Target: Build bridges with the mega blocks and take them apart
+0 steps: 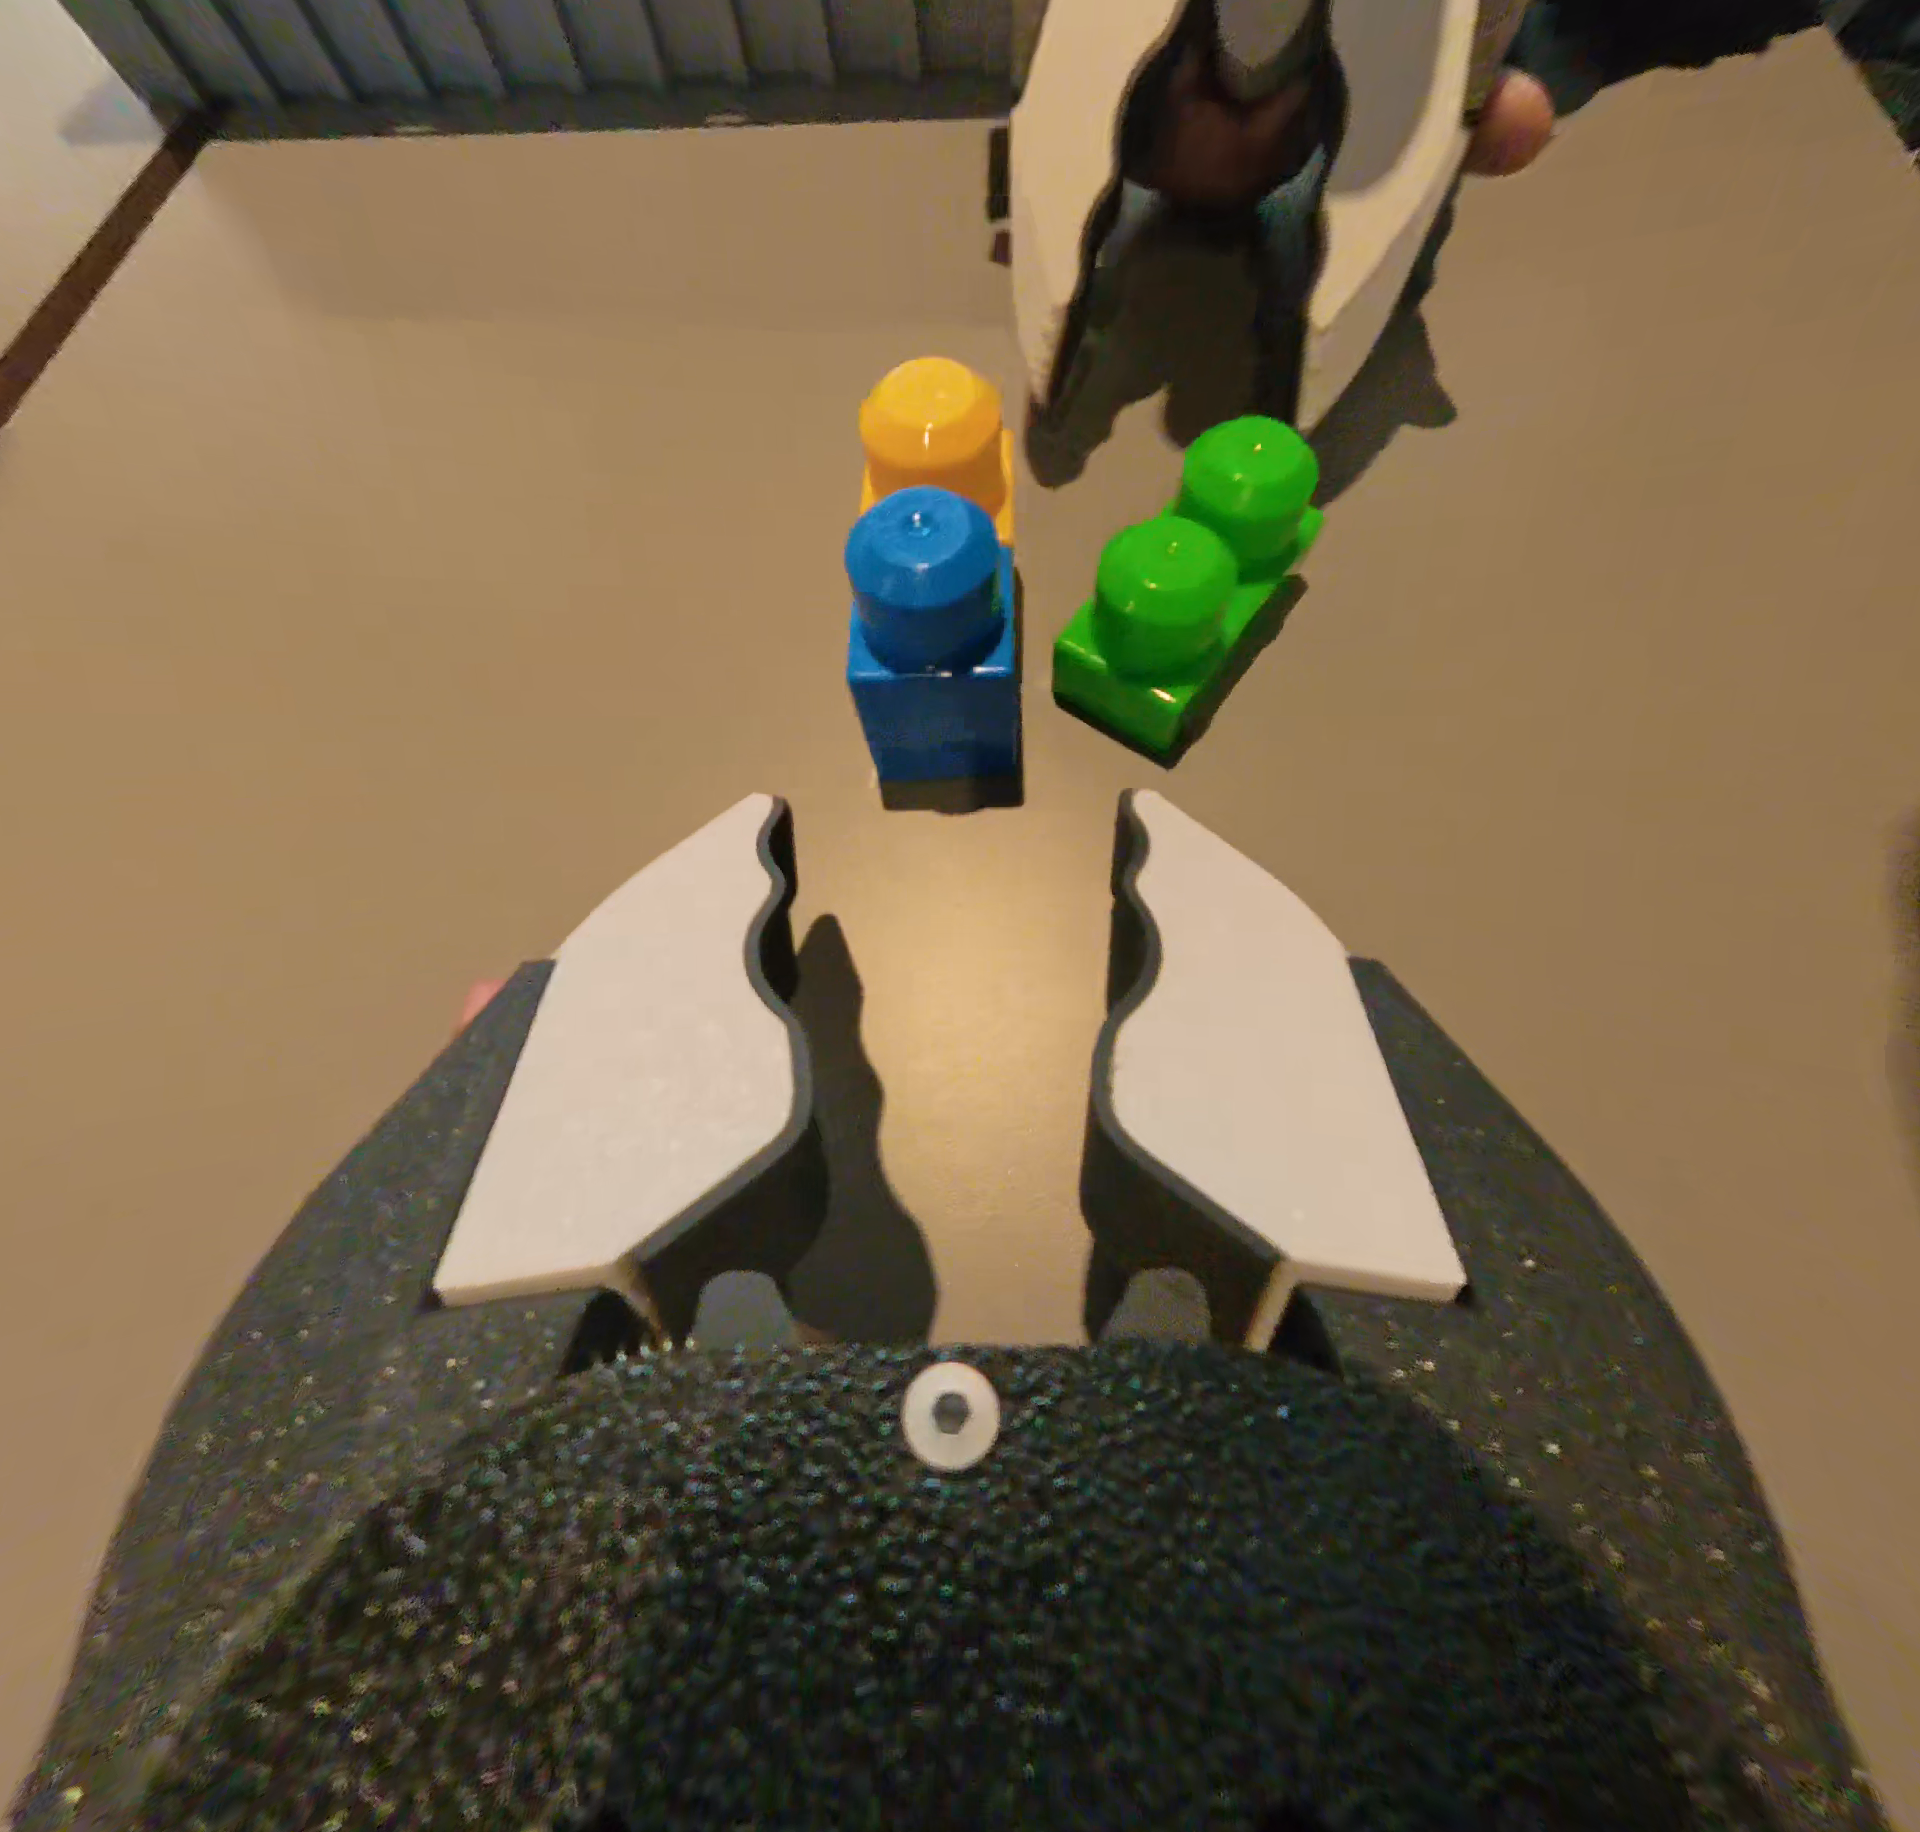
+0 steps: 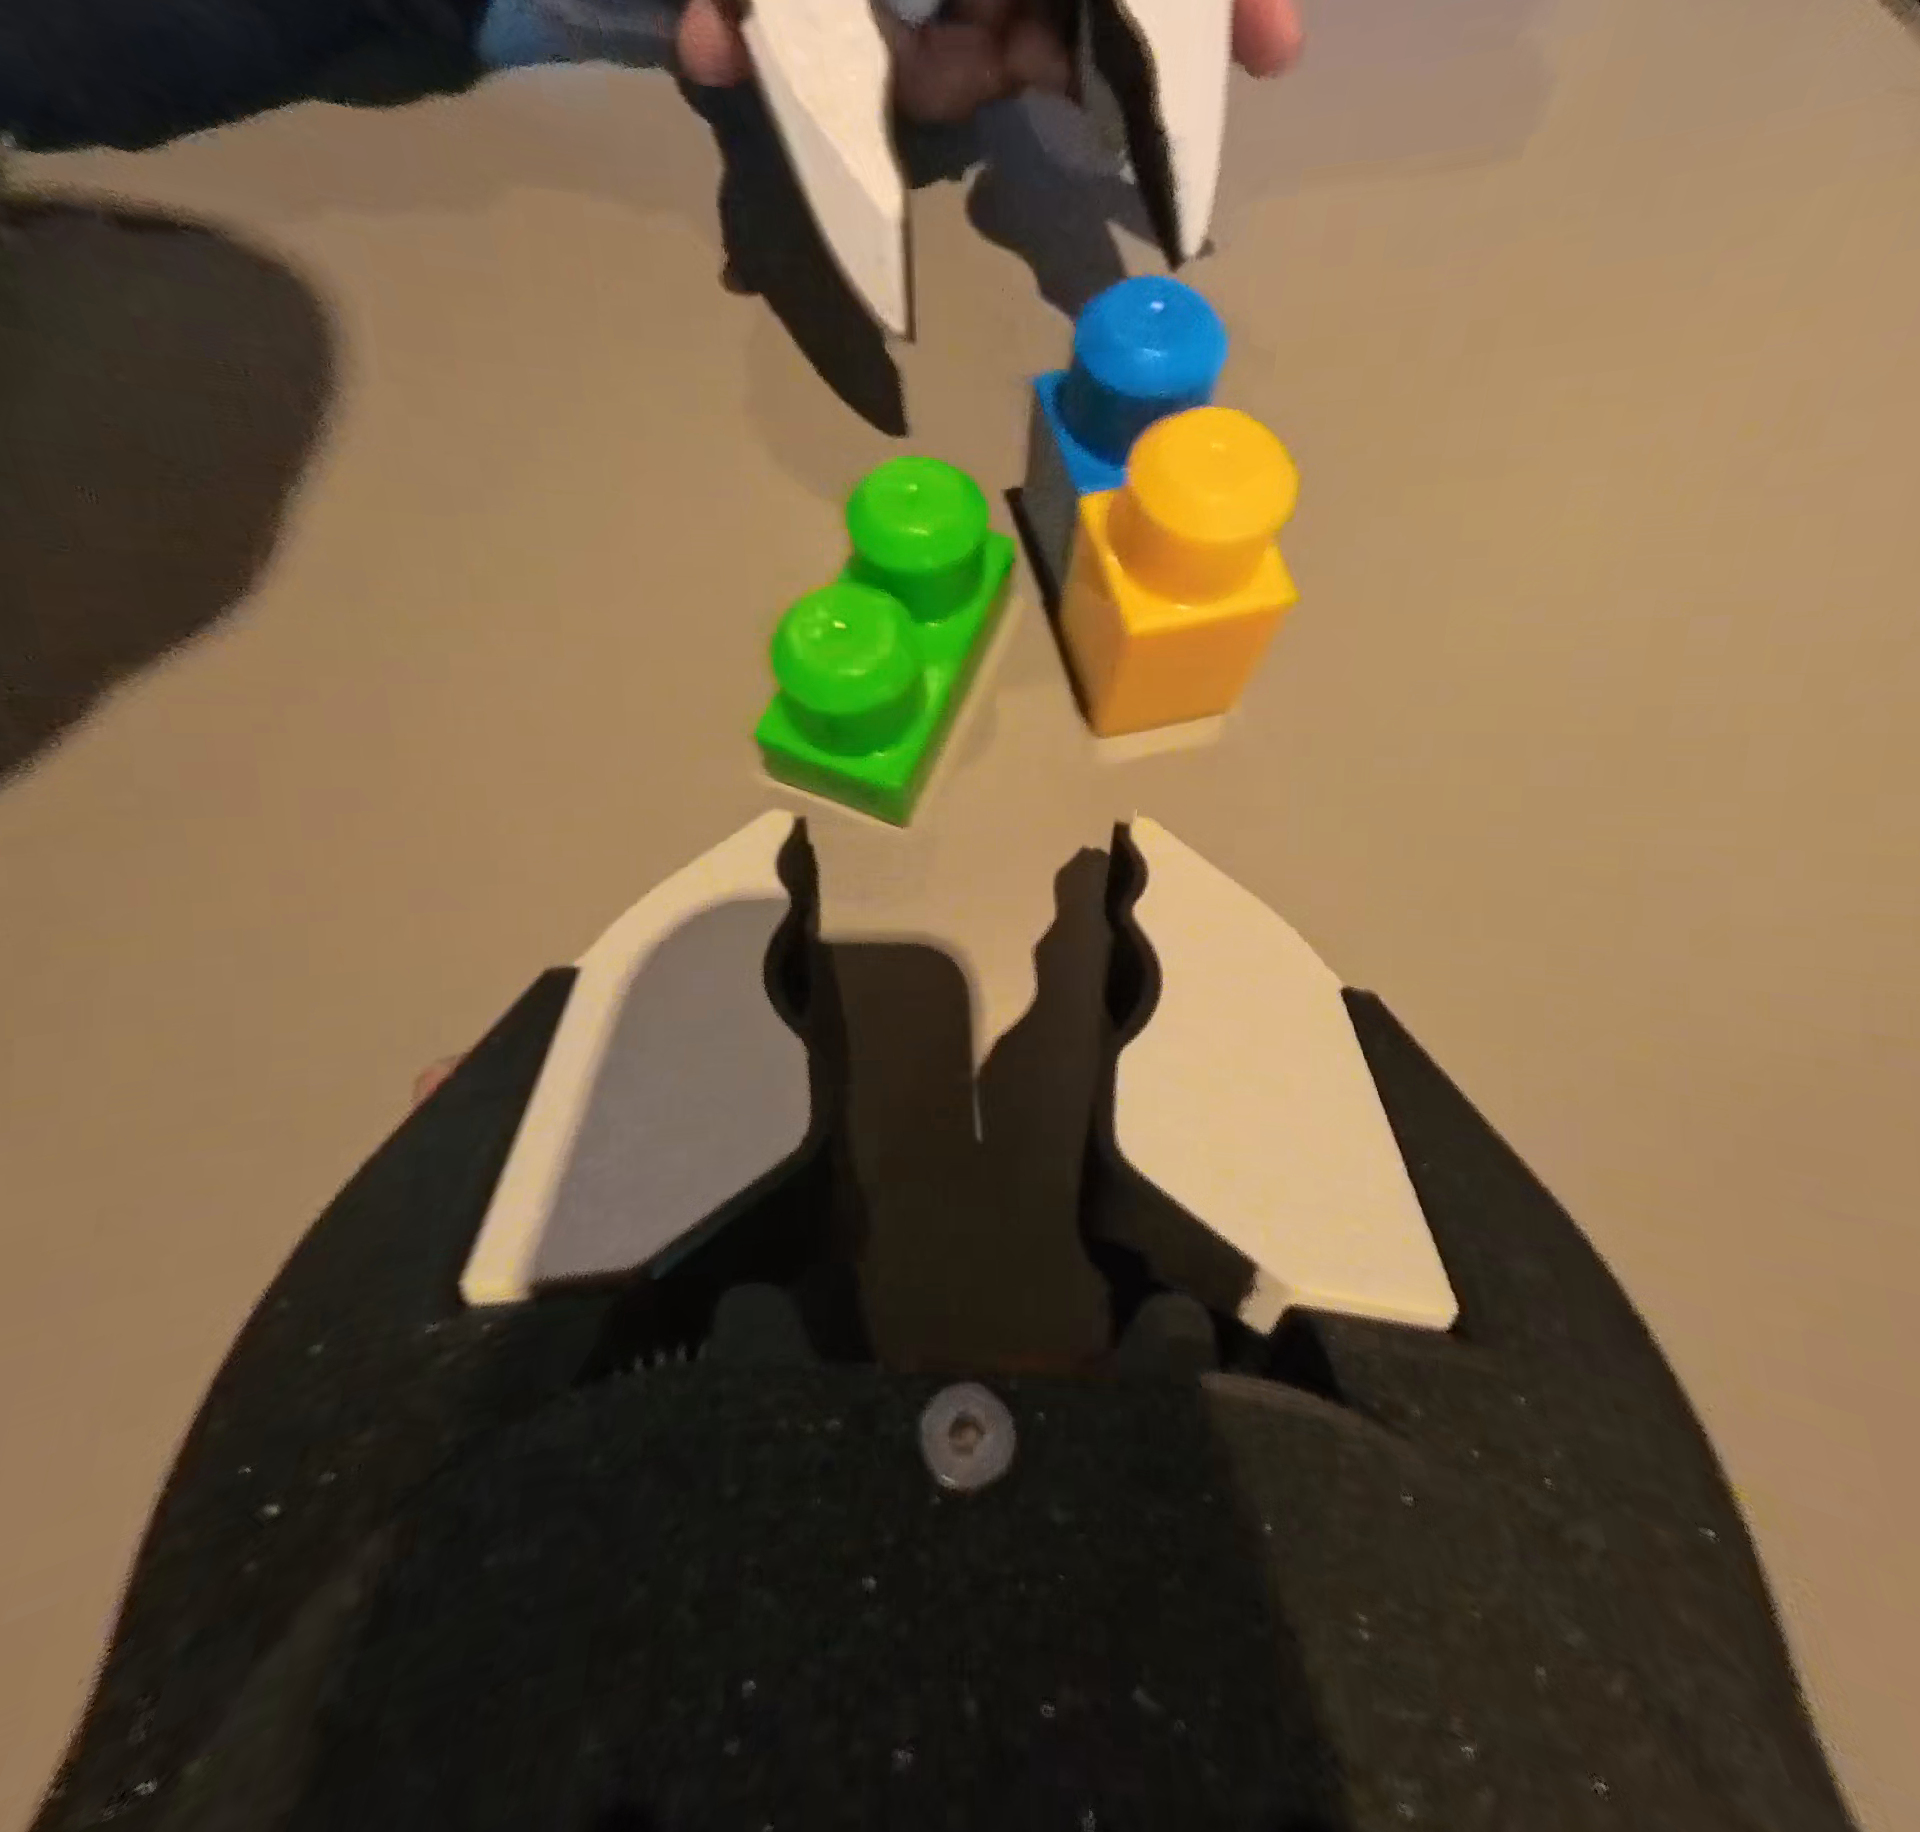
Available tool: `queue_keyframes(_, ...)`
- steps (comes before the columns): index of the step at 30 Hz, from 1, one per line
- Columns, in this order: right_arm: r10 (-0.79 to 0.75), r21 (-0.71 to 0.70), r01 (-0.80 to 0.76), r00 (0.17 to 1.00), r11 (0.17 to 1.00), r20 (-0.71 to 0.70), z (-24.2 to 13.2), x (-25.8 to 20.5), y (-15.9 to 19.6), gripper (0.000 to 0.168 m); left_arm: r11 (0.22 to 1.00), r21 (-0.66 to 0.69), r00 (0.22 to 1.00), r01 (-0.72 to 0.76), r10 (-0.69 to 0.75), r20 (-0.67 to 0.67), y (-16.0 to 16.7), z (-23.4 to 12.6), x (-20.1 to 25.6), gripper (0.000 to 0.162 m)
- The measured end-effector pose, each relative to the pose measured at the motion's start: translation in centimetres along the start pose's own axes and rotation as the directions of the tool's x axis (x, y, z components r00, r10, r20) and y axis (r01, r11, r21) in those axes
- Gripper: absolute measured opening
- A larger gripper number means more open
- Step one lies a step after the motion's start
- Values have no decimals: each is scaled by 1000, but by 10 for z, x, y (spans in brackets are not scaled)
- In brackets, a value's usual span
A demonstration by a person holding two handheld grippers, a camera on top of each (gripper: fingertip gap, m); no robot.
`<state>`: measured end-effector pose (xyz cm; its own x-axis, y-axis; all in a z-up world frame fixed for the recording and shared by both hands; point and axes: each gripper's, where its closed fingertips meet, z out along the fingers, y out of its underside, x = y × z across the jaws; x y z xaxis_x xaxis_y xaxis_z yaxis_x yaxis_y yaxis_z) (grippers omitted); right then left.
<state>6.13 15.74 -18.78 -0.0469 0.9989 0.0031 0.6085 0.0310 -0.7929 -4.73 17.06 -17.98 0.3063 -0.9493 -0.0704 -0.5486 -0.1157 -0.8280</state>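
Between grippers [image 1: 951, 816] – blocks [image 1: 935, 639]; apart

Right gripper [image 2: 961, 826] fingers [image 2: 1236, 1044] spread wide, nothing btwn them, just tan surface [image 2: 1558, 847] w/ dark shadow under the gap. Green block [image 2: 883, 639], 2 studs, lies flat just ahead of the left fingertip, set at a slant. Yellow block [image 2: 1184, 598], 1 stud, upright, ahead of the right fingertip, apart from green by a narrow gap. Blue block [image 2: 1127, 390], 1 stud, right behind yellow, touching it or nearly so. Farther out, left gripper [image 2: 1039, 296] points back toward the blocks, its white fingers apart, empty, tips near blue; a hand [image 2: 987, 26] holds it, blurred.
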Motion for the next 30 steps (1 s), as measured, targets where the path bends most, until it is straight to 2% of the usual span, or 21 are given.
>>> queue_keyframes(3,-23,-82,22,999,996,-22,13,-13,3,65,1000,3,1000,-6,6,12,-3,2,-2,57)
queue_keyframes(5,-33,-147,24,998,989,-59,23,-15,7,78,1000,26,1000,0,0,5,-5,3,-1,57)
queue_keyframes(8,3,-154,-18,995,988,-98,32,-13,1,83,1000,22,1000,-6,6,-4,-4,4,1,57)
queue_keyframes(9,7,-152,-22,995,988,-104,34,-13,-1,79,1000,23,1000,-9,10,-9,-4,4,2,57)
queue_keyframes(12,-20,-140,10,997,990,-73,37,-19,-5,39,999,35,999,-19,20,-35,-6,2,7,57)
queue_keyframes(16,-87,-111,86,996,990,-5,34,-27,-9,38,994,100,993,-52,62,-101,-21,-4,23,56)
queue_keyframes(20,-150,34,148,988,988,45,14,-27,-42,38,973,208,981,-100,131,-141,-49,-8,41,57)
queue_keyframes(22,-192,57,189,980,980,55,7,-21,-57,38,962,245,980,-119,153,-124,-61,-7,41,59)
queue_keyframes(25,-284,7,284,957,959,59,7,-7,-71,38,956,251,979,-154,182,-92,-70,-4,36,55)
queue_keyframes(28,-356,-30,359,932,933,63,9,8,-84,38,956,221,981,-193,196,9,-75,-2,14,37)
queue_keyframes(30,-355,-47,359,932,932,74,9,18,-87,38,967,195,986,-166,165,20,-76,-1,2,35)
